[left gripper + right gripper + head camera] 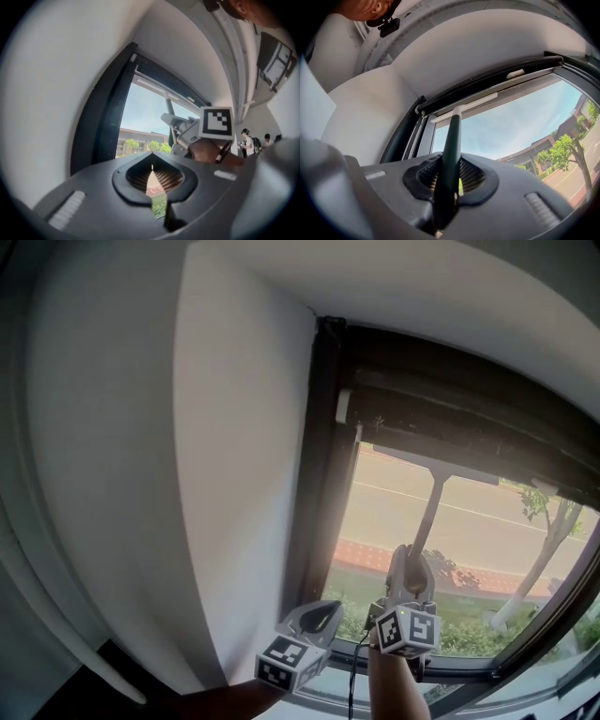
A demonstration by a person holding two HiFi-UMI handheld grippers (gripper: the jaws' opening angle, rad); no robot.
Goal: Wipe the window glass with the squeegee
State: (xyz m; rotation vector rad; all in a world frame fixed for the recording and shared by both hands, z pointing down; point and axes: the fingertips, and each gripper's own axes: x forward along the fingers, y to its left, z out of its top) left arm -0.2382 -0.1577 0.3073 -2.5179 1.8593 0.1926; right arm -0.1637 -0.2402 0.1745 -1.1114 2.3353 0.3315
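Well, the squeegee (453, 136) has its dark handle pinched in the right hand-held gripper (450, 176). The handle runs up from the jaws to a pale blade that sits at the top of the window glass (515, 126), just under the dark frame (454, 91). To the left of that one and a little lower, the left hand-held gripper (152, 177) hangs near the frame's upright, its jaws pressed together at the tips and empty. White wall (225, 484) lies further to its left.

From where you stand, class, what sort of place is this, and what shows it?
Probably a room indoors, beside a dark-framed window in a white wall. Outside lie a road and trees. The right tool holds a squeegee.
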